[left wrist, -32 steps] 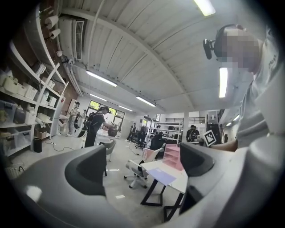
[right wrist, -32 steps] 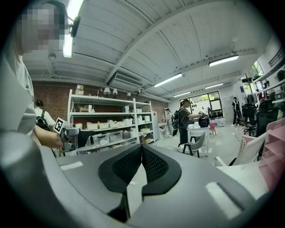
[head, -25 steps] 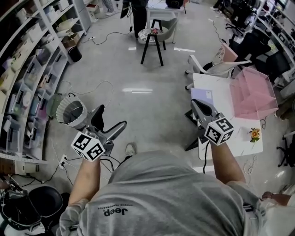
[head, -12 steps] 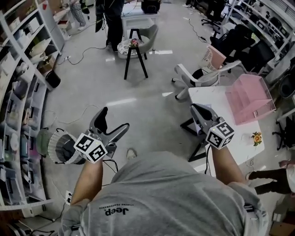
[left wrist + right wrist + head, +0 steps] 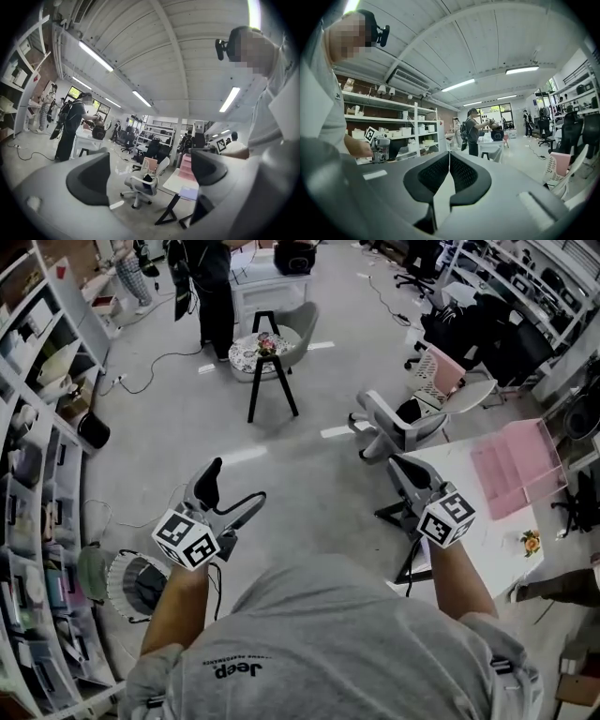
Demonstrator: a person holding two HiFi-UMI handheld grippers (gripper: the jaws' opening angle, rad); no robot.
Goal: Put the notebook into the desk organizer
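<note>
Since the frame 1 second earlier, the room has swung under the head camera: the wire basket (image 5: 111, 568) now lies low beside the left forearm, the black stool (image 5: 262, 348) sits farther up and left, and the white table (image 5: 487, 526) with the pink desk organizer (image 5: 520, 465) has slid toward the right edge. Head view: the left gripper (image 5: 234, 486) is held over bare floor with its 2 jaws spread; the right gripper (image 5: 398, 463), jaws closed, points at the table's near corner, and the notebook cannot be made out here. Left gripper view: the jaws stand apart and empty; between them appear a swivel chair (image 5: 143, 185) and the table, on whose near corner the notebook (image 5: 190, 192) lies flat, near the organizer but outside it. Right gripper view: both pads meet with nothing clamped; beyond stand shelves (image 5: 401, 124) and a person (image 5: 472, 129).
</note>
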